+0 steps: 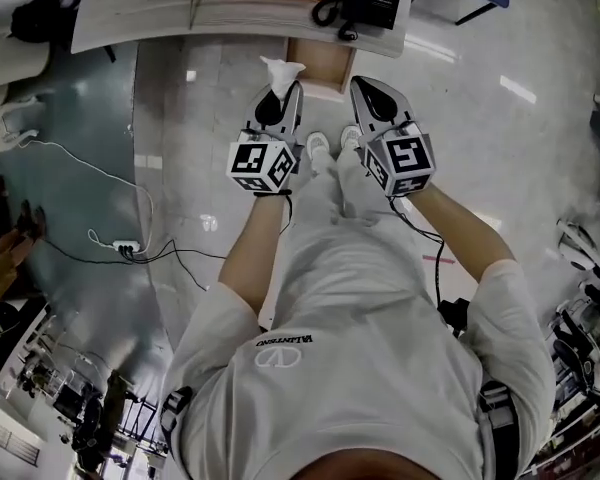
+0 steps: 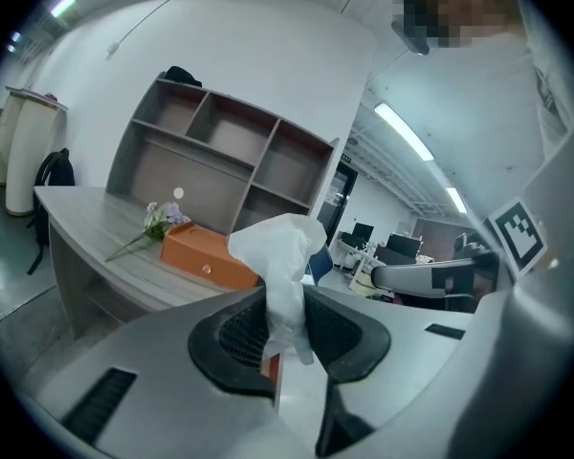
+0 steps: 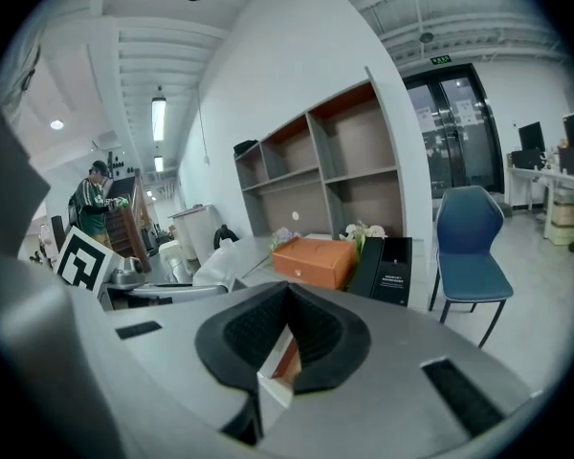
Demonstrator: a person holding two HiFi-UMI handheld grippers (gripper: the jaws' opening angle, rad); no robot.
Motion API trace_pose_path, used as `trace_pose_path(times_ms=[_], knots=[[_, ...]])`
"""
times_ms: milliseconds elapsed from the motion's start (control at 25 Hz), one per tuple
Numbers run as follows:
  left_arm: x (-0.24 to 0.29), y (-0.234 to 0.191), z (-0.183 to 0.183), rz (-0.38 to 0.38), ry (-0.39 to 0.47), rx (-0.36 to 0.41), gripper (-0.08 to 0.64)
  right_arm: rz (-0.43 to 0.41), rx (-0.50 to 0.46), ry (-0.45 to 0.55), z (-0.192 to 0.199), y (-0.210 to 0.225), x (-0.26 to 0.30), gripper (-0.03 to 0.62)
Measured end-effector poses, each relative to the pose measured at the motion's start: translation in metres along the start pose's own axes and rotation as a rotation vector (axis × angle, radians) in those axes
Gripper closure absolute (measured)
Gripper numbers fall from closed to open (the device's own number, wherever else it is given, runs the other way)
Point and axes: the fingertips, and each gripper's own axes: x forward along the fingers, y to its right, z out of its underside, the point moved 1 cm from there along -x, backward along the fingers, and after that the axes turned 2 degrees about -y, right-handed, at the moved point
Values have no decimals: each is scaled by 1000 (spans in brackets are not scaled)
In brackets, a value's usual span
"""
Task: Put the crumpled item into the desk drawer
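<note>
1. We're looking straight down at the floor (image 1: 210,148), both claws held out in front of us, just short of the bench (image 1: 140,13).
2. The left claw (image 2: 285,318) is narrowed onto the crumpled white tissue (image 2: 282,247). Both pads pinch its lower part and the loose top puffs out above the tips.
3. So the tissue is up in the air in that claw, just in front of the bench edge and not on any surface.
4. The right claw (image 3: 289,328) is pressed together at the tips, with nothing caught between the pads.
5. The two claws sit side by side, near each other but apart, both aimed at the bench.
6. Just beyond them a brown drawer (image 1: 320,63) juts out from under the bench edge. We cannot tell whether it is open.
7. On the bench we see an orange box (image 3: 316,259) with a black box (image 3: 392,268) just beside it and a small bunch of flowers (image 2: 158,220) nearby.
8. An open shelf unit (image 2: 230,151) stands at the back of the bench.
9. A blue chair (image 3: 469,247) stands on the floor off to the right of the bench.
10. A power strip (image 1: 127,248) and its cables lie on the floor to our left.
</note>
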Motion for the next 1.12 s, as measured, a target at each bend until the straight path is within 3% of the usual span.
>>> trace_pose_path(times_ms=[720,1120], knots=[[83,-65,154,-96,-214,-38,471,63,48,-151,149,46,113,593],[116,-103,220,-136,-312,-63,471,73,75,-222,208,55,159,592]])
